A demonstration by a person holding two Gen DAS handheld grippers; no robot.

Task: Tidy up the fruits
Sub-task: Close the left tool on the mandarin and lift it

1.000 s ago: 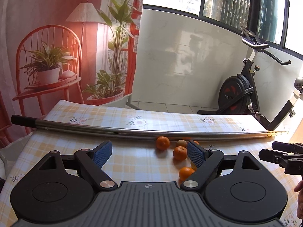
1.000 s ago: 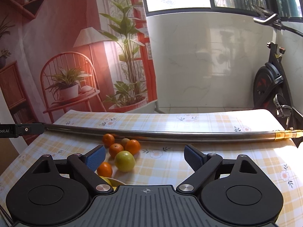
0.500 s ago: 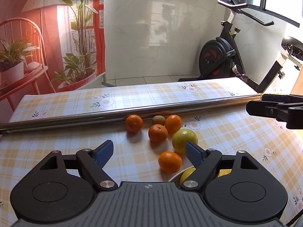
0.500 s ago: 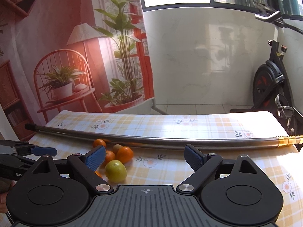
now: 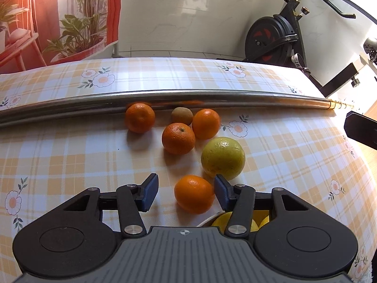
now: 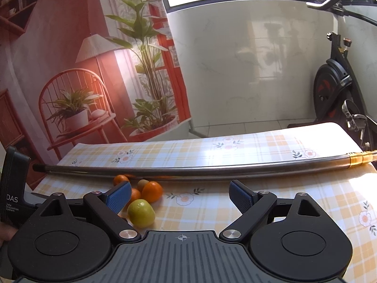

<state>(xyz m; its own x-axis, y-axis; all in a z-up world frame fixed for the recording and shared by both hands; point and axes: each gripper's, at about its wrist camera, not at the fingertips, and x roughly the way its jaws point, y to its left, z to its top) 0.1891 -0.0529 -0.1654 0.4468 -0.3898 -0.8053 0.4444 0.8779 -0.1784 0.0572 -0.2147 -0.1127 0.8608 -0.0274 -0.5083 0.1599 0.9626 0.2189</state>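
Mandarin (image 5: 194,193) sits between low, parted left gripper (image 5: 186,192) fingers — unclasped.

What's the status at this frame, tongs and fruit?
Left tongs open, straddling nearest orange, not gripping. Right tongs open, empty, over tablecloth. Yellow-green fruit crowds left tongs' right finger; bowl rim below it.

Orange tangerines (image 5: 178,138) and a yellow-green citrus (image 5: 223,158) at centre frame, on an orange-and-white plaid surface (image 5: 70,155) (scattered daisy prints).
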